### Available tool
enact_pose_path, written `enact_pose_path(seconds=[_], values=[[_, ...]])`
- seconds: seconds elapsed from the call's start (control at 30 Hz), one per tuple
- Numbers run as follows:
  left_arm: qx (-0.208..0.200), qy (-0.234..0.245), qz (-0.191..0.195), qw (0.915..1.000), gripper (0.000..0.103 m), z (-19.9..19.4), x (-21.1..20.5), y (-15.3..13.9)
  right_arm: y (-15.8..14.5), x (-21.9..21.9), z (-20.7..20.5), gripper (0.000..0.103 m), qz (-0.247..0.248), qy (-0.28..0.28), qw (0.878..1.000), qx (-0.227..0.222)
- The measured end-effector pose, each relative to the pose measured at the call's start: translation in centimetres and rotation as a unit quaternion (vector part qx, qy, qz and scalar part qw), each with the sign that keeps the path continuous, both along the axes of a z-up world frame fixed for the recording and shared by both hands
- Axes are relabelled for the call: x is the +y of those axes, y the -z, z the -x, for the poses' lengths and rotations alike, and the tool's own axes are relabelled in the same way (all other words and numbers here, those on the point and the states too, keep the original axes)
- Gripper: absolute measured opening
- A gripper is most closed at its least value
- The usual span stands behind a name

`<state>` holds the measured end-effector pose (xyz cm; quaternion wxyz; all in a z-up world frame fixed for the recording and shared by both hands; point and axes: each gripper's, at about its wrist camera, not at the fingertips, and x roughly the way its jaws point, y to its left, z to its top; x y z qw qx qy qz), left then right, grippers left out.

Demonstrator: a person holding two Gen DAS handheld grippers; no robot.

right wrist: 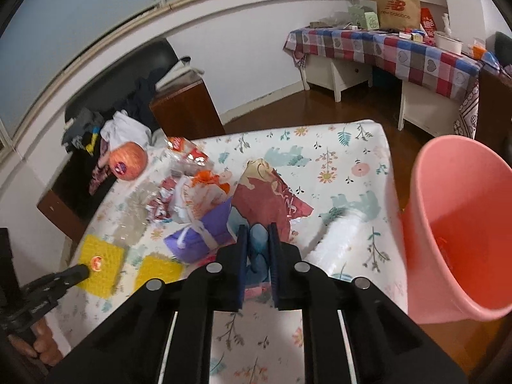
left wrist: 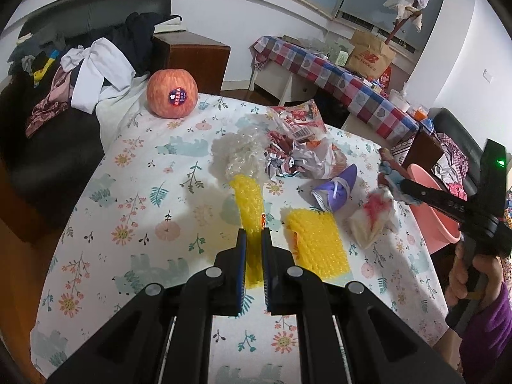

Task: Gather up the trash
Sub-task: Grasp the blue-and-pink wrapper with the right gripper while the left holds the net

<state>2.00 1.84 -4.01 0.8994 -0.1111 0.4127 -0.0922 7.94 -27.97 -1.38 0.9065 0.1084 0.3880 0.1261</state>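
Observation:
My left gripper (left wrist: 253, 235) is shut on a yellow foam net sleeve (left wrist: 249, 204), held above the floral table (left wrist: 128, 224). A second yellow foam net (left wrist: 315, 243) lies just right of it. My right gripper (right wrist: 258, 235) is shut on a printed red and blue wrapper (right wrist: 272, 195), lifted over the table near the pink bin (right wrist: 464, 224); it also shows in the left wrist view (left wrist: 392, 176). Crumpled wrappers (left wrist: 297, 147), a clear plastic wad (left wrist: 240, 153), a purple pouch (left wrist: 336, 188) and a white stained tissue (left wrist: 374, 217) lie on the table.
An apple (left wrist: 172, 93) with a sticker sits at the table's far left corner. A dark sofa with clothes (left wrist: 80, 73) stands behind it. A wooden cabinet (left wrist: 192, 57) and a checked-cloth table (left wrist: 336, 76) with a paper bag stand farther back.

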Motion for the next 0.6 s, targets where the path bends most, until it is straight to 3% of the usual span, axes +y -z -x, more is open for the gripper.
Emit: enact_pose_path(seconds=[0.3,0.6], values=[[-0.021,0.013,0.001,0.9997,0.008,0.7,-1.3,-1.7,-1.9,-0.7,4.1,0.013,-0.026,-0.002,0.999,-0.023],[-0.052,0.022,0.001,0.9984,0.008,1.2,-3.8,-4.1,-2.7,-2.1,6.0,0.013,-0.021,0.012,0.999,-0.043]])
